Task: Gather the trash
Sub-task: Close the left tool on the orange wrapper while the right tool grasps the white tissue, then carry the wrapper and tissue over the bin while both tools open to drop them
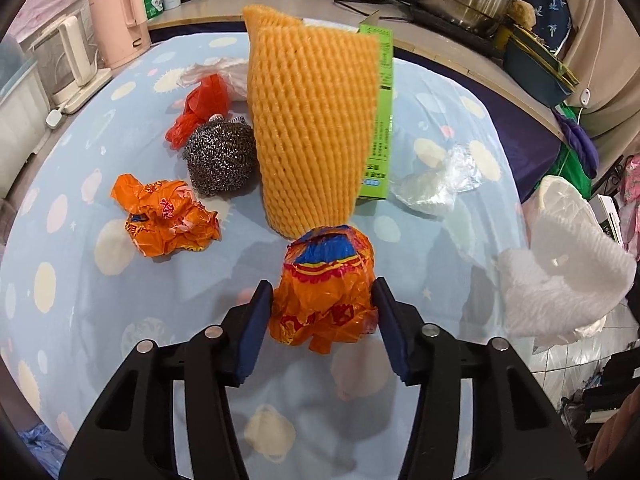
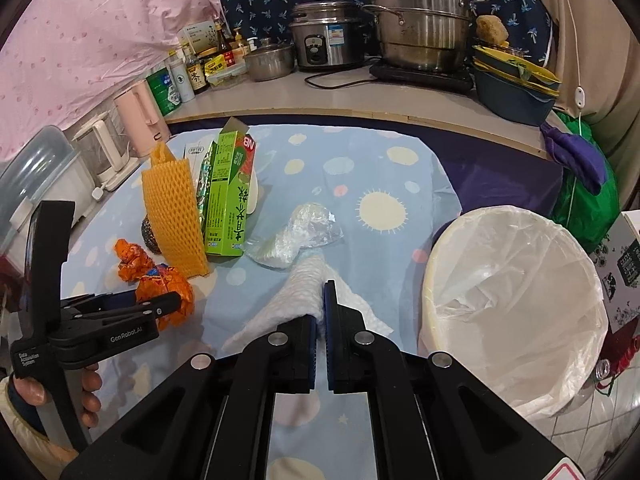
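1. my left gripper point(image 1: 323, 320) points down at a table covered with a pale blue cloth point(image 1: 80, 208) printed with suns and dots. its two blue pads stand about half apart on either side of a crumpled orange wrapper point(image 1: 326, 292) with a blue and red band. the pads sit right against the wrapper's sides, but i cannot tell whether they press on it.
2. at 10 o'clock from that wrapper lies a second crumpled orange wrapper point(image 1: 166, 220), apart from it.
3. just past it, at 11 o'clock, sits a steel wire scourer point(image 1: 221, 156), with a red plastic bag point(image 1: 202, 110) touching its far side.
4. at 12 o'clock stands an orange foam fruit net point(image 1: 316, 128), upright, with a green drink carton point(image 1: 380, 128) directly behind it.
5. at 2 o'clock from the left gripper lies a crumpled clear plastic bag point(image 1: 440, 180).
6. my right gripper point(image 2: 320, 316) has its pads fully closed on a white paper towel point(image 2: 296, 292), which drapes from the pads to both sides, lifted off the cloth.
7. in the left wrist view the same towel shows at 3 o'clock, at the table's right edge.
8. at 3 o'clock from the right gripper, just beside the table's edge, stands a white bin point(image 2: 516, 304) lined with a clear bag, its mouth open.
9. in the right wrist view my left hand point(image 2: 86, 394) shows at 8 o'clock, wrapped around the left gripper's handle.
10. behind the table, a counter point(image 2: 320, 100) carries steel pots, a rice cooker and bottles.
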The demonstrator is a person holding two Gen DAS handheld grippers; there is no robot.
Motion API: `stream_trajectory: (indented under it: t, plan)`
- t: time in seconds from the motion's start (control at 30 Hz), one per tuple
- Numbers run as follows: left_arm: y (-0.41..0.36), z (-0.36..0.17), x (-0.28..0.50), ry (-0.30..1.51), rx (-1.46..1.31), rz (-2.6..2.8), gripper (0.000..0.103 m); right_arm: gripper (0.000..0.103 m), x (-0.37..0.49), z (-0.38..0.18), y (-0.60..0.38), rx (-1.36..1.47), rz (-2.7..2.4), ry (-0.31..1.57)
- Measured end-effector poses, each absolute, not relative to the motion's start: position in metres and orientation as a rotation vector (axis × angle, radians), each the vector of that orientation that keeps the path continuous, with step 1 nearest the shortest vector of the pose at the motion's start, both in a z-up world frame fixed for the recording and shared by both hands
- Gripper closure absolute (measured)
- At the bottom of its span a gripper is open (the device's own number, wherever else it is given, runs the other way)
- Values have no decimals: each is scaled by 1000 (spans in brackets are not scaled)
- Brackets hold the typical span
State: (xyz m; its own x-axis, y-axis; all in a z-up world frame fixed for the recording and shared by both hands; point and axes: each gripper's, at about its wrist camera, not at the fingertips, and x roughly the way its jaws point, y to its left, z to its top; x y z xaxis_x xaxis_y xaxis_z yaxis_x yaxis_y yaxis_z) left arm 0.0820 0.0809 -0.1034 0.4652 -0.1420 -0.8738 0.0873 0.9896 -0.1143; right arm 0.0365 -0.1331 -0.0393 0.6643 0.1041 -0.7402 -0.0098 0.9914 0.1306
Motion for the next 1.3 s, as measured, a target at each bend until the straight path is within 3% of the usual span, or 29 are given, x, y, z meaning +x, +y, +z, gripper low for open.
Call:
stream_trajectory:
  t: [0.6,1.3]
  plan:
    - [-10,-25,38,942,48,-364,55,100,-3,-15,-270,240,-270,739]
    - [-134,-9,50,873,140,-612,55,100,-1,-29,-321,308,-379,733]
